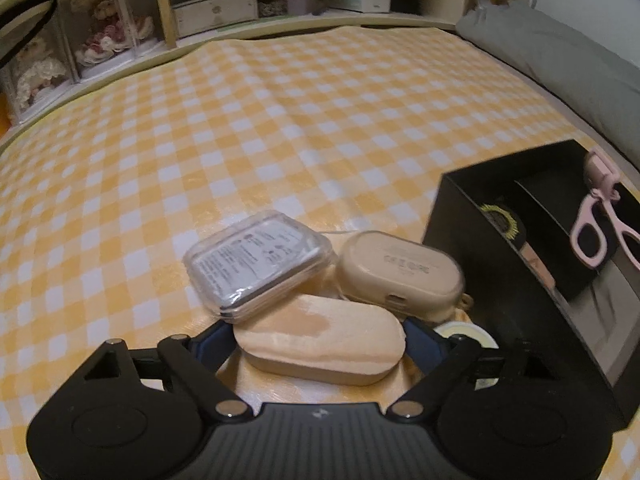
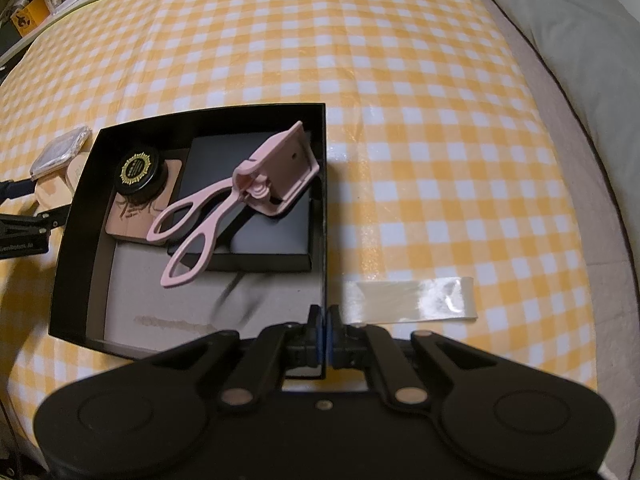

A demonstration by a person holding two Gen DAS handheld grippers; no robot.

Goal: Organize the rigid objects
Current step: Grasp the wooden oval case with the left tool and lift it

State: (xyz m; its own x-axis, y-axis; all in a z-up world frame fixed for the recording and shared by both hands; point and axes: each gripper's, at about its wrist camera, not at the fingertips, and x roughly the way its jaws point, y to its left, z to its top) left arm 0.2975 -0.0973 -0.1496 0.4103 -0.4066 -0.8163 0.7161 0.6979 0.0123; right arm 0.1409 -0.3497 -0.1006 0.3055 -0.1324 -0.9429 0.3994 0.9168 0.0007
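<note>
My left gripper (image 1: 320, 338) has its jaws wide around a beige oval case (image 1: 312, 364) lying on the checked cloth, and its blue pads (image 1: 424, 336) meet both ends of it. A clear plastic box (image 1: 256, 260) leans on that case, and a beige rounded case (image 1: 396, 276) sits just behind. My right gripper (image 2: 325, 320) is shut on the near right wall of the black box (image 2: 68, 220), also seen at the right of the left wrist view (image 1: 452, 216). Inside lie a pink eyelash curler (image 2: 224, 204), a round black jar (image 2: 138, 168), a pink card (image 2: 132, 216) and a flat black box (image 2: 272, 232).
A tape roll (image 1: 464, 332) sits by the left gripper's right finger. A strip of clear tape (image 2: 408, 296) lies on the yellow checked cloth (image 2: 400, 100) right of the black box. A grey pillow (image 2: 560, 20) borders the right side. Shelves with dolls (image 1: 104, 32) stand behind.
</note>
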